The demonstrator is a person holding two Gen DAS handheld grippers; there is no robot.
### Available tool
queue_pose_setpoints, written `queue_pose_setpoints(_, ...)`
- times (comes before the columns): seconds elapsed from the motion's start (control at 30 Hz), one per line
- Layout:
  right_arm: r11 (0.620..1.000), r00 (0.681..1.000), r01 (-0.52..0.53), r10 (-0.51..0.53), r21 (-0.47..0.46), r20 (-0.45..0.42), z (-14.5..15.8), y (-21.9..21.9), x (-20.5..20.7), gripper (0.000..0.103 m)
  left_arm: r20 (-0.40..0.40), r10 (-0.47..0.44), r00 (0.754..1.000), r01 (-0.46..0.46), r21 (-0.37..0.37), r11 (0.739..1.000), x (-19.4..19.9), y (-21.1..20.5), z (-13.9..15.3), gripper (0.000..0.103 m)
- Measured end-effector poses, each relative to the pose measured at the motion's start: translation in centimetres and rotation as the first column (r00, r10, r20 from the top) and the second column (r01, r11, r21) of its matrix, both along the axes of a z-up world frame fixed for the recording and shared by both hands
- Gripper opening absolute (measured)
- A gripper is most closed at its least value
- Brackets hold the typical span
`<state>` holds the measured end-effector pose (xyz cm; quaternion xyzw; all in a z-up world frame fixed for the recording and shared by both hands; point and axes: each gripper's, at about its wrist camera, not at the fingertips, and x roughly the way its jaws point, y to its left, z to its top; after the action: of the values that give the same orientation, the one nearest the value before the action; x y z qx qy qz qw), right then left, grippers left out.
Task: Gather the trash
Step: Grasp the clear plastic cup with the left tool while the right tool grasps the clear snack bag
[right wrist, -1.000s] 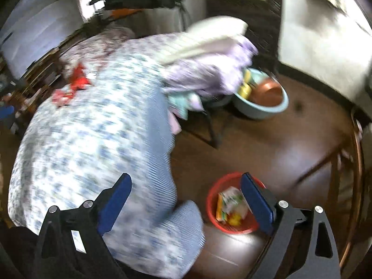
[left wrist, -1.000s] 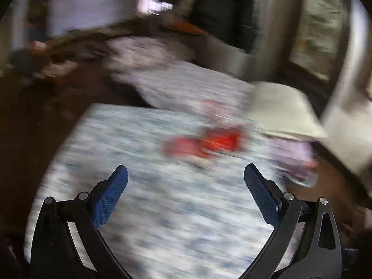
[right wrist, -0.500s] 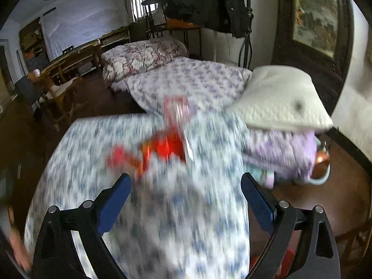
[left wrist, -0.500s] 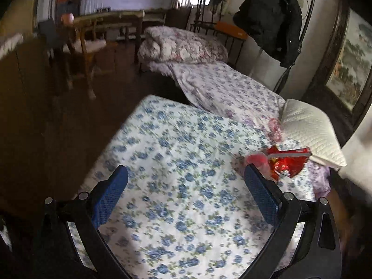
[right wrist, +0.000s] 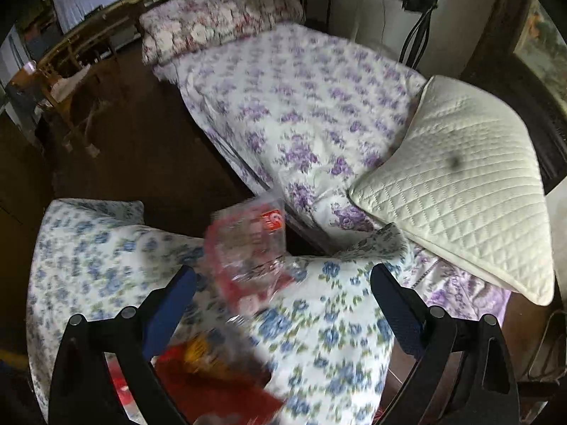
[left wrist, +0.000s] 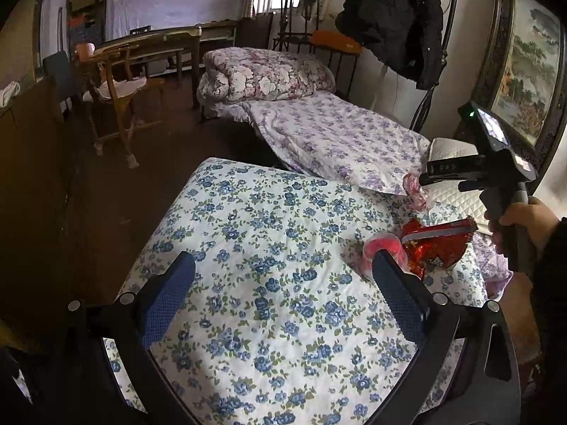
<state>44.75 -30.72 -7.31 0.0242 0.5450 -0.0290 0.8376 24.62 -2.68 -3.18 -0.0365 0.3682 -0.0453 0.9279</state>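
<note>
Trash on the bed, both claws wide and empty

Risk: thin red wrapper (left wrist: 437,246) and clear packet (right wrist: 248,244) slipping or crumpling out of a shallow pinch on the soft bed (left wrist: 269,283); right claw (right wrist: 283,290) spread wide above the packet, touching nothing; left claw (left wrist: 283,285) equally wide, empty, beside the wrapper.

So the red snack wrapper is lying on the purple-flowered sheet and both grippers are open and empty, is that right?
Not quite. In the left wrist view the red snack wrapper lies on the blue-flowered quilt, not the purple-flowered sheet. The left gripper and right gripper are open and empty, as you said.
</note>
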Motion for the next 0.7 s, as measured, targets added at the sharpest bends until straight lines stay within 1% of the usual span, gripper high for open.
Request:
queue_pose_setpoints(0.07,1.0,1.0,0.002,-0.001,0.022,-0.002,-0.8,-0.2,0.6,0.095,-0.01,0.0,1.0,0.0,0.007,1.0,0.4,-0.2,-0.3,0.096)
queue_pose_setpoints(0.13,0.997,1.0,-0.007,0.007,0.071,-0.002,-1.7,-0.5,1.1,0.082,-0.026,-0.006,1.0,0.006,0.007,1.0,0.8,-0.5,-0.7,0.096)
queue_pose_setpoints(0.17,0.994,1.0,-0.008,0.01,0.107,-0.016,-2.3,-0.7,1.3,0.059,-0.036,-0.008,0.999,0.008,0.006,1.0,1.0,-0.7,-1.0,0.096)
queue_pose_setpoints(0.2,0.99,0.999,-0.006,0.012,0.142,-0.044,-3.0,-1.0,1.5,0.024,-0.045,-0.011,0.999,0.011,0.005,1.0,1.1,-0.9,-1.2,0.096)
queue_pose_setpoints(0.23,0.988,0.999,-0.006,0.014,0.156,-0.05,-3.4,-1.1,1.5,0.021,-0.05,-0.013,0.999,0.014,0.007,1.0,1.2,-1.0,-1.4,0.096)
queue_pose_setpoints(0.27,0.988,0.999,-0.022,0.028,0.15,-0.034,-3.2,-0.9,1.1,0.021,-0.054,-0.015,0.998,0.016,0.015,1.0,1.3,-1.2,-1.5,0.096)
queue_pose_setpoints(0.33,0.987,0.999,-0.038,0.043,0.158,-0.031,-3.0,-0.6,0.6,0.02,-0.055,-0.019,0.998,0.021,0.023,1.0,1.2,-1.5,-1.6,0.096)
queue_pose_setpoints(0.4,0.984,0.999,-0.05,0.053,0.171,-0.012,-2.3,-0.1,-0.8,0.018,-0.054,-0.025,0.998,0.027,0.028,0.999,1.2,-1.8,-1.7,0.096)
queue_pose_setpoints(0.47,0.985,0.998,-0.064,0.063,0.158,0.012,-1.5,0.5,-2.5,0.018,-0.053,-0.032,0.998,0.034,0.045,0.998,1.3,-2.3,-2.0,0.096)
queue_pose_setpoints(0.5,0.986,0.998,-0.058,0.054,0.155,0.028,-1.1,0.7,-3.9,0.018,-0.057,-0.04,0.998,0.043,0.055,0.998,1.6,-2.7,-2.3,0.096)
queue_pose_setpoints(0.57,0.984,0.998,-0.024,0.015,0.178,0.054,-0.8,0.9,-6.1,0.019,-0.066,-0.054,0.996,0.058,0.063,0.996,2.3,-3.3,-2.9,0.096)
queue_pose_setpoints(0.67,0.982,0.985,0.062,-0.089,0.181,0.145,-0.2,1.2,-10.6,0.019,-0.088,-0.108,0.99,0.112,0.04,0.993,3.7,-4.4,-4.0,0.096)
queue_pose_setpoints(0.7,0.976,0.98,0.088,-0.122,0.201,0.16,-0.3,1.0,-11.5,0.019,-0.096,-0.13,0.987,0.134,0.037,0.99,4.1,-4.9,-4.4,0.096)
